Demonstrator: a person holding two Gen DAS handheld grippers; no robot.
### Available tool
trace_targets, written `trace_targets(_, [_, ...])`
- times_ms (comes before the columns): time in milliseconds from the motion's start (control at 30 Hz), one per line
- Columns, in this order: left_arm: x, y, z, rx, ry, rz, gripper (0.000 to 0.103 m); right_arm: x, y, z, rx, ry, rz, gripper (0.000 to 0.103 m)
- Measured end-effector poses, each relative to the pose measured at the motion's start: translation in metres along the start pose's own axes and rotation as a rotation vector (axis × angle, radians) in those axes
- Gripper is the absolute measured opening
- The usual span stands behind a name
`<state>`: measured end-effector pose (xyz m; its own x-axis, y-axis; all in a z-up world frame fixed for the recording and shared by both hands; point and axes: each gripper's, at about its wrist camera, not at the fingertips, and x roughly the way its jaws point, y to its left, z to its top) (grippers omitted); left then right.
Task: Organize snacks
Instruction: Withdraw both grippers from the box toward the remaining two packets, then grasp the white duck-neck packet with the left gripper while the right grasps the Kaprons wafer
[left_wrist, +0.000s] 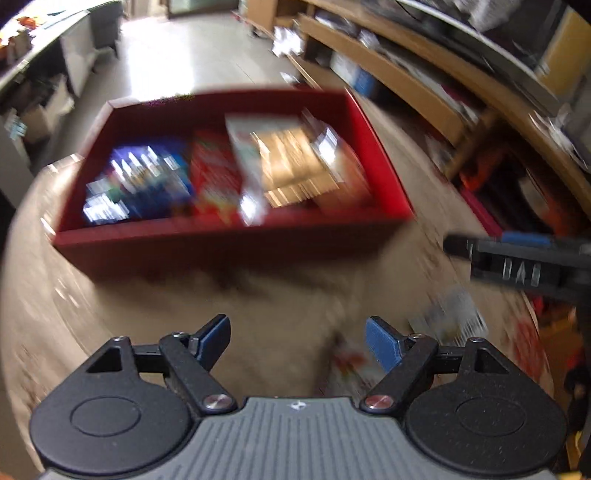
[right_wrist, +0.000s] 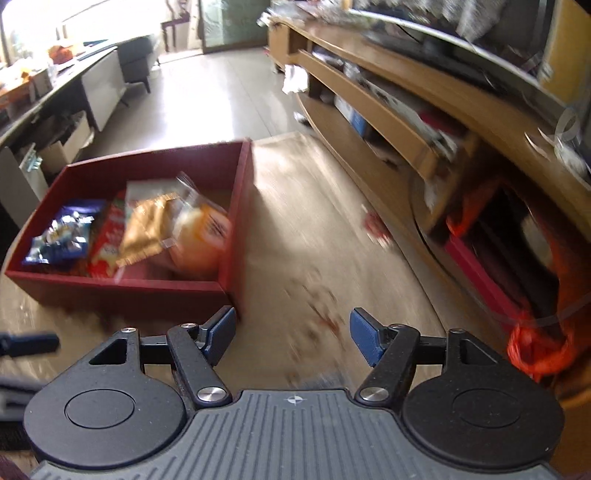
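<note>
Holding both tongs spread and empty, you have the red box (right_wrist: 236, 221) ahead-left of your right tongs (right_wrist: 292, 332), straight ahead of your left tongs (left_wrist: 297, 341).

Left gripper (left_wrist: 297, 341): jaws spread wide, blue pads (left_wrist: 382, 345) facing each other, nothing between them. Right gripper (right_wrist: 291, 338): jaws likewise spread, empty. Right gripper's fingers reach in from the right edge of the left wrist view, side by side with the left.
</note>
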<state>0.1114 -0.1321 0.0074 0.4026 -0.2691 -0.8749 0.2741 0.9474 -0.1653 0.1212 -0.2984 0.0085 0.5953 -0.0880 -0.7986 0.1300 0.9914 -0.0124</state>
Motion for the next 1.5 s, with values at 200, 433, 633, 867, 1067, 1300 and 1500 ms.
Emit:
trace_targets(200, [0.012,-0.019,-0.036,-0.098,0.105,-0.068,0.076,-0.011,-0.027,-0.018,0.019,0.004,-0.004,0.075])
trace_targets(433, [0.028,-0.041,-0.047,-0.244,0.142,-0.085,0.075,-0.022,-0.046,-0.016,0.055,-0.025,0.055,0.077])
trace_targets(633, [0.043,-0.054,-0.03,-0.221,0.095,0.044,0.075,-0.03,-0.06,-0.015,0.079,-0.043,0.084,0.078])
trace_targets(867, [0.041,-0.036,-0.023,-0.243,0.067,0.157,0.074,-0.035,-0.078,-0.012,0.141,-0.053,0.116,0.079])
trace_targets(1067, [0.04,-0.06,-0.039,-0.145,0.063,0.142,0.078,-0.033,-0.073,-0.009,0.135,-0.048,0.126,0.079])
trace_targets(1300, [0.04,-0.067,-0.04,0.081,0.102,0.126,0.078,-0.034,-0.073,-0.009,0.131,-0.048,0.127,0.079])
trace_targets(1500, [0.024,-0.053,-0.066,0.125,0.171,0.077,0.078,-0.035,-0.069,-0.007,0.135,-0.051,0.134,0.079])
